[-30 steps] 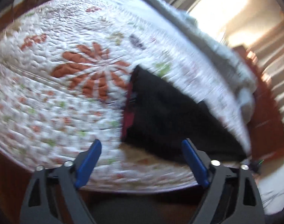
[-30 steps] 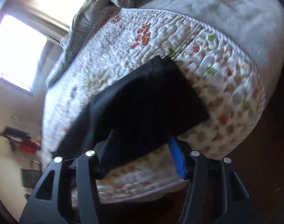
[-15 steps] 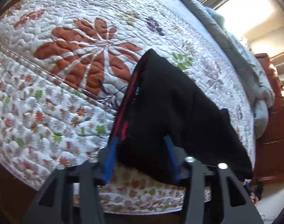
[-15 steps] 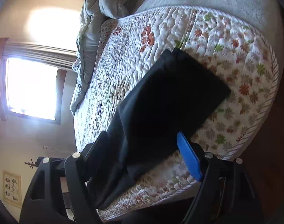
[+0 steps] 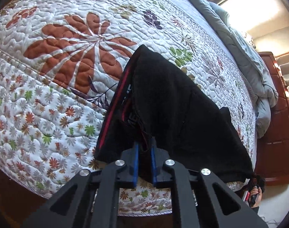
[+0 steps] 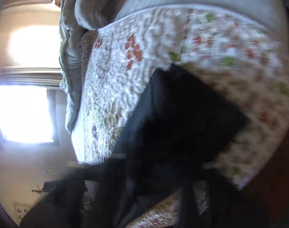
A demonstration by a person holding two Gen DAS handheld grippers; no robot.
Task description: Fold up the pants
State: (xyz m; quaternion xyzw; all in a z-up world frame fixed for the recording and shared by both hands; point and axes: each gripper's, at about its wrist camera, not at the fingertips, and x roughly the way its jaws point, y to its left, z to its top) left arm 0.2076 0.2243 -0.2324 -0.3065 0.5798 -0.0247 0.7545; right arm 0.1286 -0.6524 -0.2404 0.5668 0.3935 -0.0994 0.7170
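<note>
Black pants (image 5: 174, 104) with a red-striped waistband (image 5: 116, 102) lie partly folded on a floral quilt (image 5: 68, 57) near the bed's near edge. My left gripper (image 5: 144, 146) is shut on the near edge of the pants by the waistband, and the cloth is bunched between the blue pads. In the right wrist view the pants (image 6: 182, 117) are a dark blurred slab on the quilt (image 6: 163, 43). My right gripper (image 6: 159, 174) is a dark blur over the near end of the pants, and its jaws cannot be made out.
A grey duvet (image 5: 245, 43) is bunched along the far side of the bed. A red-brown wooden dresser (image 5: 275, 123) stands beyond the bed at the right. A bright window (image 6: 22, 114) fills the left of the right wrist view. Dark floor lies below the bed edge.
My left gripper has moved in and closed from wide open onto the waistband end of the pants. My right gripper moved further onto the other end, and its view is now blurred.
</note>
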